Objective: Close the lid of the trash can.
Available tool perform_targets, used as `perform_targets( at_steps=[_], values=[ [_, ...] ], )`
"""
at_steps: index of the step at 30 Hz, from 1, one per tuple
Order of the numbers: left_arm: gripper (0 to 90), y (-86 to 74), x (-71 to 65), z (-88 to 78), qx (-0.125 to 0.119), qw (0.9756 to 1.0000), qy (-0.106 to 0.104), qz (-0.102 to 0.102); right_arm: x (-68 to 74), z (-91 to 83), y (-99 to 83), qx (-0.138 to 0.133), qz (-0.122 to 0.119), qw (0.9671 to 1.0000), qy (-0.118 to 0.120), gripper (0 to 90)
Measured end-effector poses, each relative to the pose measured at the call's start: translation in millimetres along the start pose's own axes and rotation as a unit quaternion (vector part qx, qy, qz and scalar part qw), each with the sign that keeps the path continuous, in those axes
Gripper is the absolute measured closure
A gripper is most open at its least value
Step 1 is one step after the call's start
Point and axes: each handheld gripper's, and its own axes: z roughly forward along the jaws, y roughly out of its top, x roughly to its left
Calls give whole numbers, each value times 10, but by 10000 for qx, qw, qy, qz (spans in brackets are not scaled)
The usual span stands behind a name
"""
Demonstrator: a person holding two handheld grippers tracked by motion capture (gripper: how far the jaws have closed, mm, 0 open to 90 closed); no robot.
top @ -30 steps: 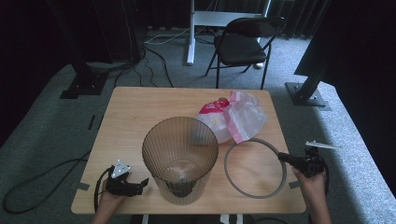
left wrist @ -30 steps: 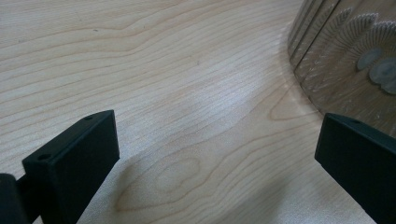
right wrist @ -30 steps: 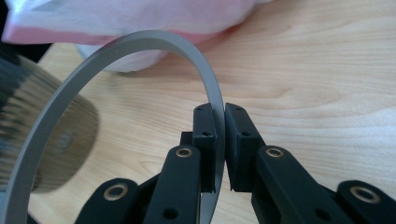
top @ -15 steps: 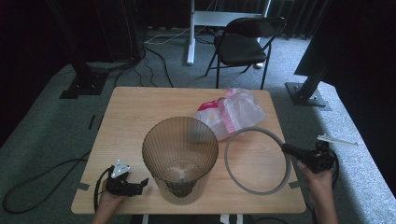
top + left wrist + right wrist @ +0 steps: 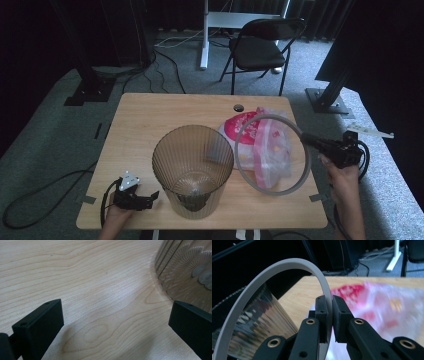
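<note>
Table: a pale wooden rectangular table (image 5: 150,120) carries the scene; both hand-held grippers work at its near edge, one at each front corner.
Bin: a tall, ribbed, smoky translucent plastic waste bin (image 5: 192,170) stands upright between the two grippers, close to the left gripper and just off that gripper's right jaw in the left gripper view (image 5: 185,267).
Ring: a thin grey plastic hoop (image 5: 272,152), about as wide as the bin's mouth, is lifted clear of the tabletop and tilted on edge; it reaches from the right gripper toward the bin, its far side close to the bin's rim. In the right gripper view the grey band (image 5: 287,263) arcs up and leftward out of the jaws.
Bag: a clear crumpled plastic bag with pink and red print (image 5: 260,142) lies on the table beyond the right gripper, seen through and behind the raised hoop, just beside the bin.
Right gripper: the black right gripper (image 5: 320,144), held in a person's hand (image 5: 345,175) at the table's right edge, is clamped on the hoop's rim; the right gripper view shows both jaws pressed flat against the grey band (image 5: 329,317).
Left gripper: the black left gripper (image 5: 150,197) with its grey three-cornered plate rests low at the front left corner, jaws spread wide over bare wood with nothing between them, the bin's base just beside it.
</note>
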Motion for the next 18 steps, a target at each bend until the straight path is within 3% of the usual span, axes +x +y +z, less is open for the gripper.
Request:
perform_targets(
  at_steps=[8, 18],
  values=[
    [0, -4, -1, 3, 2, 10000, 1, 6, 223, 206, 278, -28, -298, 9991, 312, 839],
    [0, -7, 3, 0, -11, 10000, -12, 7, 464, 530, 516, 158, -576, 9965, 579, 839]
  ],
)
